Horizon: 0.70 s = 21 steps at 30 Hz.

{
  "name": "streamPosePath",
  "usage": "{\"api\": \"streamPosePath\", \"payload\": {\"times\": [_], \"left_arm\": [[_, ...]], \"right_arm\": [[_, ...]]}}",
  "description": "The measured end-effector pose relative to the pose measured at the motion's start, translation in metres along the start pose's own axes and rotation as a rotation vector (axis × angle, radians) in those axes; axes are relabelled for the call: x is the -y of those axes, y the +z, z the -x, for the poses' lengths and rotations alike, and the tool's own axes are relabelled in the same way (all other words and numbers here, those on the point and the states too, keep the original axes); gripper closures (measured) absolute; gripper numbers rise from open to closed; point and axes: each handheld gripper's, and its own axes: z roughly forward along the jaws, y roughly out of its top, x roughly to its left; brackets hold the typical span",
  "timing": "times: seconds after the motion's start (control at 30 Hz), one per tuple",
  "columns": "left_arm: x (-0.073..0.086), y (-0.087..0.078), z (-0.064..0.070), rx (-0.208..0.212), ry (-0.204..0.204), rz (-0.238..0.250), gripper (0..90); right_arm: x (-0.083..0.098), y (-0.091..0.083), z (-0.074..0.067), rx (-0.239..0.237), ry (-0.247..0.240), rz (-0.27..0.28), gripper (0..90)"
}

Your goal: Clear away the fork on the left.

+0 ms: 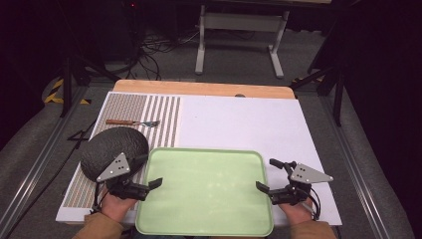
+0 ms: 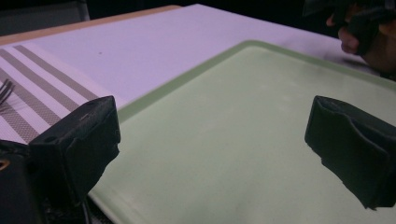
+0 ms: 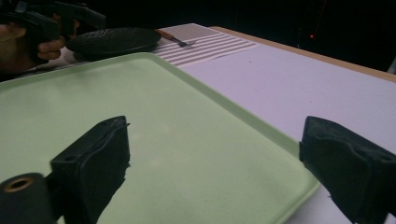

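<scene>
Green tray [image 1: 206, 191] between claws (dark plate [image 1: 113, 150], fork [image 1: 132, 122] beyond)

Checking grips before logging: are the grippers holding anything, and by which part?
Nothing is held. The left gripper and right gripper have open jaws beside the green tray.

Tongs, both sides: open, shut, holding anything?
Left tongs: open, empty, at the green tray's left edge.
Right tongs: open, empty, at its right edge.

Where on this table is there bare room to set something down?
The green tray is bare inside, and so is the white surface behind it. The left is crowded: dark plate, fork, striped mat.
</scene>
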Motion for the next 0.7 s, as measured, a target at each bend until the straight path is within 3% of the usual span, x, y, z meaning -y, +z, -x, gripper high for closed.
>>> {"api": "streamPosePath", "payload": {"times": [0.33, 0.43, 0.5, 0.63, 0.7], "left_arm": [[-0.004, -0.004, 0.004, -0.028, 0.034, 0.02, 6.1], [-0.008, -0.004, 0.002, -0.014, 0.049, -0.014, 9.5], [-0.014, -0.003, 0.001, -0.006, 0.074, -0.066, 10.4], [-0.024, -0.009, 0.0, 0.01, 0.083, -0.044, 11.8], [-0.027, -0.008, 0.0, 0.02, 0.091, -0.061, 12.6]], "right_arm": [[-0.003, -0.003, -0.003, -0.004, -0.018, -0.002, 11.0], [-0.005, -0.004, -0.004, -0.002, -0.027, 0.006, 11.0], [-0.005, -0.004, -0.004, -0.004, -0.032, 0.009, 11.1], [-0.006, -0.003, -0.004, -0.01, -0.034, 0.006, 11.2], [-0.006, -0.004, -0.005, -0.011, -0.038, 0.006, 11.6]]}}
